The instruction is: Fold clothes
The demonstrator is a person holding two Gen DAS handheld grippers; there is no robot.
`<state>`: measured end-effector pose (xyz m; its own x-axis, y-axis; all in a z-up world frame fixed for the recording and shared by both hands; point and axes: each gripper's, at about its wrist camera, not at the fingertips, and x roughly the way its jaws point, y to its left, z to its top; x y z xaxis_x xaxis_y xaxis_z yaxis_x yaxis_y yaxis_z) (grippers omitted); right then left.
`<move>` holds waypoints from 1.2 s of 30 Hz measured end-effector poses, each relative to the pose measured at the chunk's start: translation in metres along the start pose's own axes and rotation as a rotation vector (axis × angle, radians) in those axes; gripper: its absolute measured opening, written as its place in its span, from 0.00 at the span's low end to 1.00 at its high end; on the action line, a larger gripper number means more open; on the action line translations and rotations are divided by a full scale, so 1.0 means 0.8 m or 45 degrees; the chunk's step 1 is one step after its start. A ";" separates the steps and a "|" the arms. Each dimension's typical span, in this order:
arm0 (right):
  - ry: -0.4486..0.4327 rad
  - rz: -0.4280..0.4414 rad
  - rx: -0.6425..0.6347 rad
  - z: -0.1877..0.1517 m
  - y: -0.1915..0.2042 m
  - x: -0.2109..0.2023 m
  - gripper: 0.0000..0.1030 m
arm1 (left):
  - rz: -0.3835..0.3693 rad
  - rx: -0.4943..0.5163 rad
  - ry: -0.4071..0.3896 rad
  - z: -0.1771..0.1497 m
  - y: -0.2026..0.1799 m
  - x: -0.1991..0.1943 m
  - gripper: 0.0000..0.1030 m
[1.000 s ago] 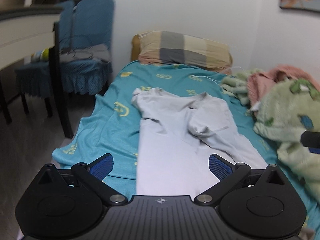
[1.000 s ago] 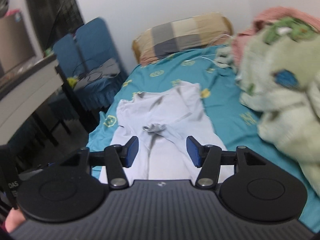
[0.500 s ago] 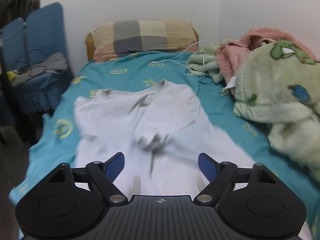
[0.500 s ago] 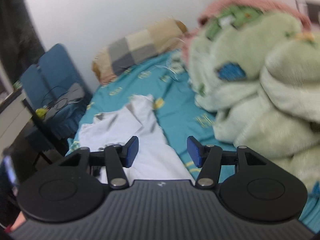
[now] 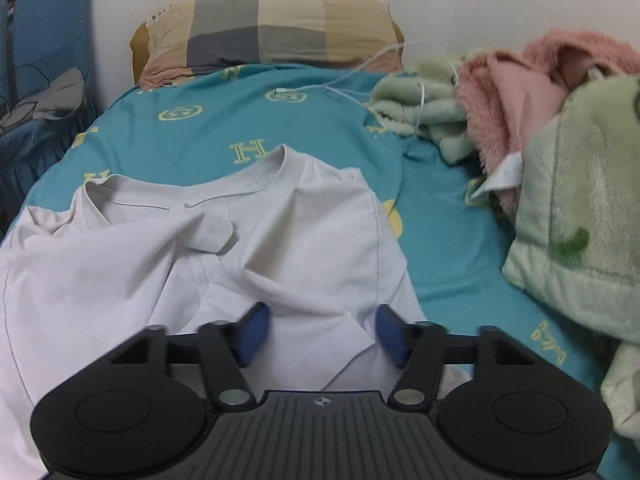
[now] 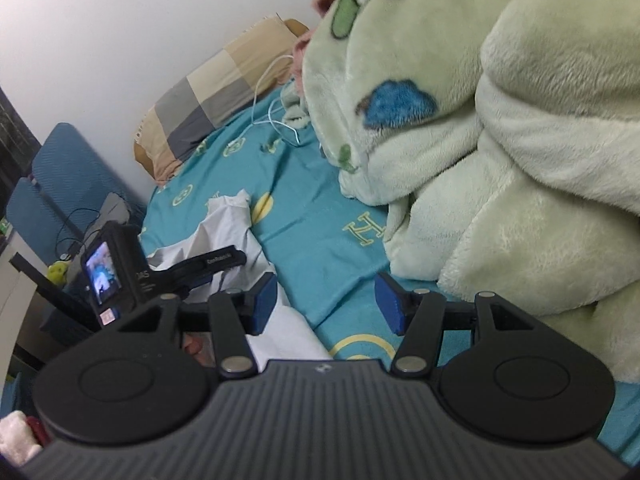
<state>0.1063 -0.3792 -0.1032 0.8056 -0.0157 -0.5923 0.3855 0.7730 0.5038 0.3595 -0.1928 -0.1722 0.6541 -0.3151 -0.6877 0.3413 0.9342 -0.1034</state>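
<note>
Left gripper (image 5: 318,334) spread wide, nothing pinched; a folded sleeve hem of the white shirt (image 5: 192,256) sits in the gap between its blue pads (image 5: 253,333), lower centre of the left view. Can't tell whether the pads touch the fabric. Shirt lies rumpled on the teal sheet (image 5: 200,128), collar toward the top of frame, filling lower left to centre. Beyond it, checked pillow (image 5: 272,28) at upper centre against the wall, white cable (image 5: 360,76) running right from the sheet to a pile of pink and green blankets (image 5: 580,184) along the right edge. Blue chair (image 5: 40,60) at upper left. Right gripper (image 6: 326,308) also spread, empty, over bare sheet (image 6: 320,240) at lower centre of the right view. Shirt (image 6: 232,232) just left of its left pad, centre left. The left gripper's body with its lit camera screen (image 6: 102,274) shows at left, over the shirt. Green blanket (image 6: 480,120) fills the right half; pillow (image 6: 212,104) at upper left.
</note>
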 end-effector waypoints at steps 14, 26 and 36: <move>0.040 0.033 0.013 -0.004 0.006 0.006 0.56 | -0.231 -0.451 0.097 0.050 0.127 -0.032 0.11; 0.071 0.054 -0.056 -0.007 0.010 0.017 0.56 | 0.359 -0.420 0.165 0.061 0.177 -0.006 0.14; 0.164 0.133 -0.230 -0.016 0.028 0.016 0.56 | 0.261 -0.292 0.052 0.018 0.124 -0.165 0.57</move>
<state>0.1192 -0.3535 -0.1074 0.7686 0.1423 -0.6237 0.2070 0.8672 0.4529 0.3169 -0.0612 -0.0815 0.6646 -0.1135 -0.7385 0.0407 0.9924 -0.1159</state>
